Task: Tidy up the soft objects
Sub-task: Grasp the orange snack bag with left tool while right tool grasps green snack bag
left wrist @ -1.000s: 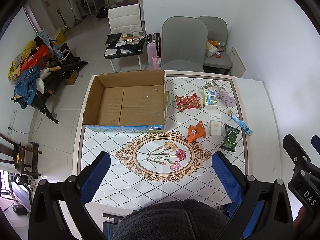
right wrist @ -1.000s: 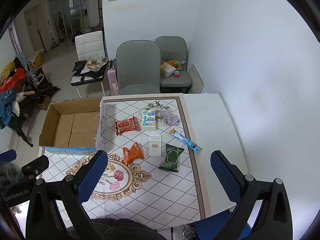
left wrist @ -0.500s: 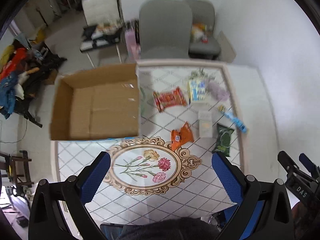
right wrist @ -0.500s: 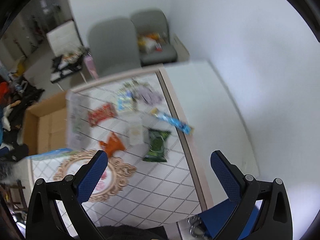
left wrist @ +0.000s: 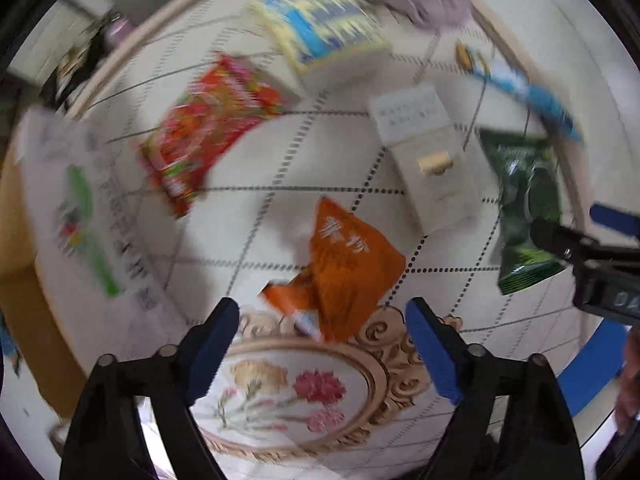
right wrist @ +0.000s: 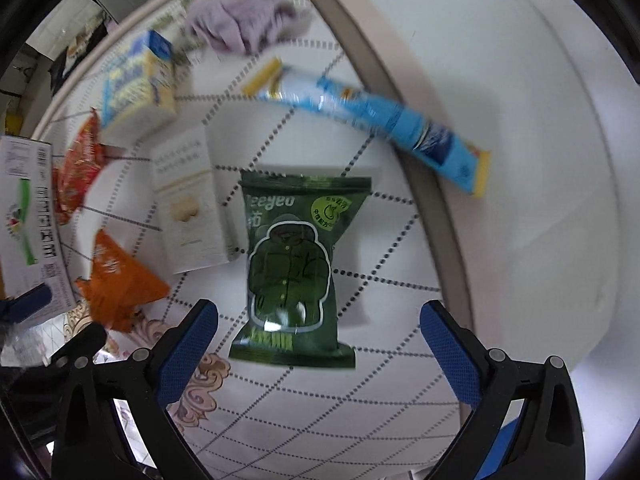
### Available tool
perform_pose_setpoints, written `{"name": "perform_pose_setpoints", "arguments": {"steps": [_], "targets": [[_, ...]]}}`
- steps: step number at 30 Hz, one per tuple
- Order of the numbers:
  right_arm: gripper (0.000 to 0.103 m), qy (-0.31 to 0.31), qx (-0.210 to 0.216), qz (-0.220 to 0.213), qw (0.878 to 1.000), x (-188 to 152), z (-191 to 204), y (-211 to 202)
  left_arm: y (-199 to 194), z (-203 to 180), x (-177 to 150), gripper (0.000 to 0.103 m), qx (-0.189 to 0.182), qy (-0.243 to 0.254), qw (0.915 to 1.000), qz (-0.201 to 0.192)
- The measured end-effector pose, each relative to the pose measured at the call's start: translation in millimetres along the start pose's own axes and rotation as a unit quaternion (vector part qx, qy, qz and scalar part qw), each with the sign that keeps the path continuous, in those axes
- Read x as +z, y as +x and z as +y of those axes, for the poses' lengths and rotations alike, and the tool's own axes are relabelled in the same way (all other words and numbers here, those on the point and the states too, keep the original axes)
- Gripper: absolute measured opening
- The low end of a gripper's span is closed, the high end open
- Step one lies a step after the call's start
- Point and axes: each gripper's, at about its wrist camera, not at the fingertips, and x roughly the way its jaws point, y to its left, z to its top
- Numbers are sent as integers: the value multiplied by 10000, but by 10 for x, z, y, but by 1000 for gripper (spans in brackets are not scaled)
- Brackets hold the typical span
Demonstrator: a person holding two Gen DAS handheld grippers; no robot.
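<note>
Right wrist: green packet (right wrist: 291,268) between spread gripper (right wrist: 319,334) fingers.

A green snack packet (right wrist: 295,268) lies flat on the bench. Left of it lie a crumpled orange packet (left wrist: 344,268) and a red one (left wrist: 208,128); beyond it, a lilac cloth (right wrist: 244,20).
</note>
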Motion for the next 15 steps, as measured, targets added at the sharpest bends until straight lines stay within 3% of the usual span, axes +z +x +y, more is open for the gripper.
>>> {"name": "perform_pose_setpoints", "arguments": {"steps": [4,6,7,8,11,15], "targets": [[98,33,132,185,9997,29,16,198,258,-167,96,73,218,564,9980,176],[88,39,163,271,9995,30,34,290,323,-207,112,55,254,645,9974,202],[79,57,195,353,9992,44,56,355,345,-214,122,55,248,647,9974,214],[63,81,218,422,9988,36,64,404,354,-235,120,54,227,649,9975,167],[43,162,250,440,9986,-9,68,488,342,-222,78,51,105,463,9988,125],[36,105,271,354,9990,-151,85,450,220,0,35,49,-211,-107,9997,52]]}}
